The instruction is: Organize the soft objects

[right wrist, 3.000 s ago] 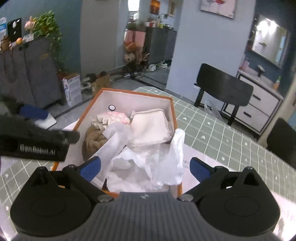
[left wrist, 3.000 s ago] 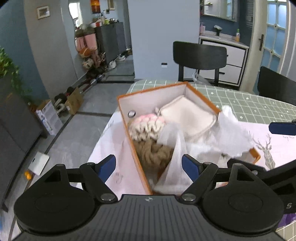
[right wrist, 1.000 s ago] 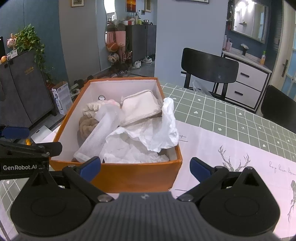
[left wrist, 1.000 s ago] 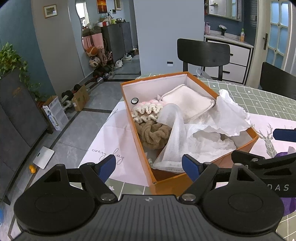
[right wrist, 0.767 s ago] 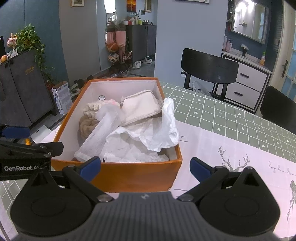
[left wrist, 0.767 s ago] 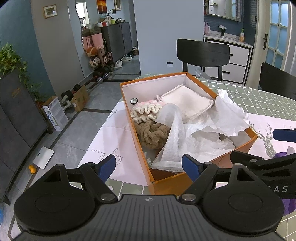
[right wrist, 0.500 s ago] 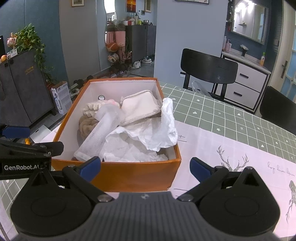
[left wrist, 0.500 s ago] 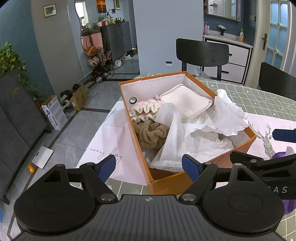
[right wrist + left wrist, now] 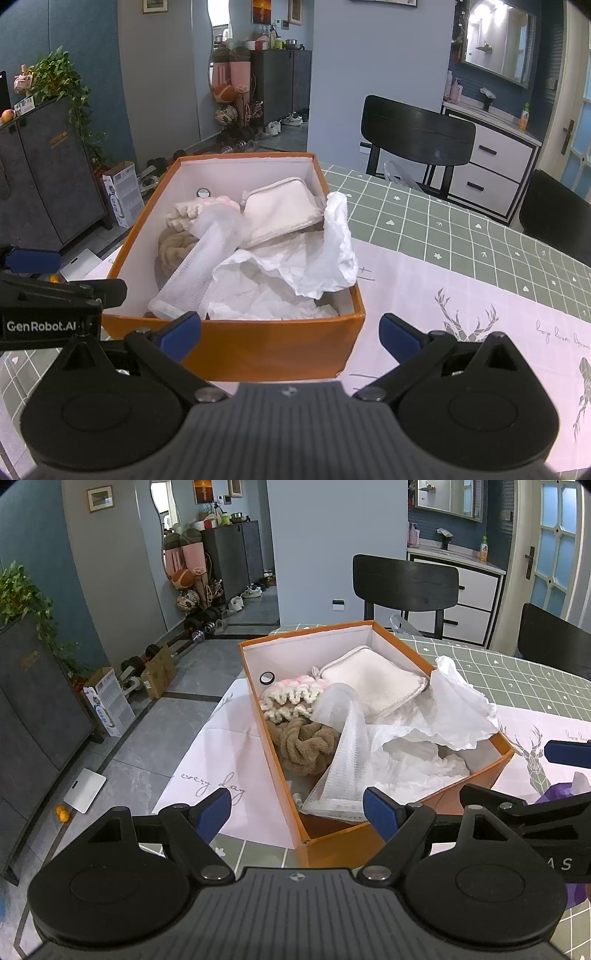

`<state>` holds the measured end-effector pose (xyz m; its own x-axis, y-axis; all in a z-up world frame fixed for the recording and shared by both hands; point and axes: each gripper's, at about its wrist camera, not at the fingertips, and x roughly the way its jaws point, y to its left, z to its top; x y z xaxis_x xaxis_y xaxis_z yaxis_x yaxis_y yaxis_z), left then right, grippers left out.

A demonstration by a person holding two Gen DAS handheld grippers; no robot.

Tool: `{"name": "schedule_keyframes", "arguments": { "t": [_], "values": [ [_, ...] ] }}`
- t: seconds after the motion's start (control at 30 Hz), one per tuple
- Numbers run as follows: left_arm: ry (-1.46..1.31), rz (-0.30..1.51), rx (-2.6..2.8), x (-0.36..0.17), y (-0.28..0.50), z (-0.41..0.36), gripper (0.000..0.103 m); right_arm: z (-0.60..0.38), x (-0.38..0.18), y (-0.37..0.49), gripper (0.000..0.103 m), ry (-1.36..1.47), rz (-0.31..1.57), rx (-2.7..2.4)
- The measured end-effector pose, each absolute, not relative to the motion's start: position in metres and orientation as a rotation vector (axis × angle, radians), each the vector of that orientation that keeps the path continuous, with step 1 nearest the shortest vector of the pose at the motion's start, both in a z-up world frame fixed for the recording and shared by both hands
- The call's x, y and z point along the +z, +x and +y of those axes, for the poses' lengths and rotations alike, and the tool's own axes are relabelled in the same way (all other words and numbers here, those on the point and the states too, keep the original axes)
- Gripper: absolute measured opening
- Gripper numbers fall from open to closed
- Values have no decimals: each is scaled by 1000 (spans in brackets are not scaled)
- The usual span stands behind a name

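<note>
Orange box: one cream pouch, two scrunchies; left gripper, right gripper both released, empty.

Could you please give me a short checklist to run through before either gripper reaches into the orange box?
1. Left gripper open and holding nothing: ok.
2. Right gripper open and holding nothing: ok.
3. Orange box flat on the table, top open: ok.
4. Soft items reachable: brown knotted towel, pink-and-cream scrunchie and cream pouch lie exposed: ok.
5. Clear path: the clear plastic sleeve and white tissue paper lie over the middle and drape over the rim: not ok.
6. What lies under the paper: cannot tell.
</note>
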<state>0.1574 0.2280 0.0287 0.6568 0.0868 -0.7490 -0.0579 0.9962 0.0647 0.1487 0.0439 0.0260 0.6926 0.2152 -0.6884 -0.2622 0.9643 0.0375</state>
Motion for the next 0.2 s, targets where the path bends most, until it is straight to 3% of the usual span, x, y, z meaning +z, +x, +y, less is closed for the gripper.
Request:
{"name": "schedule_keyframes", "arguments": {
  "t": [0.2],
  "values": [
    [47, 840, 74, 28, 157, 226, 95, 43, 26, 147, 100, -63, 757, 263]
  ]
}}
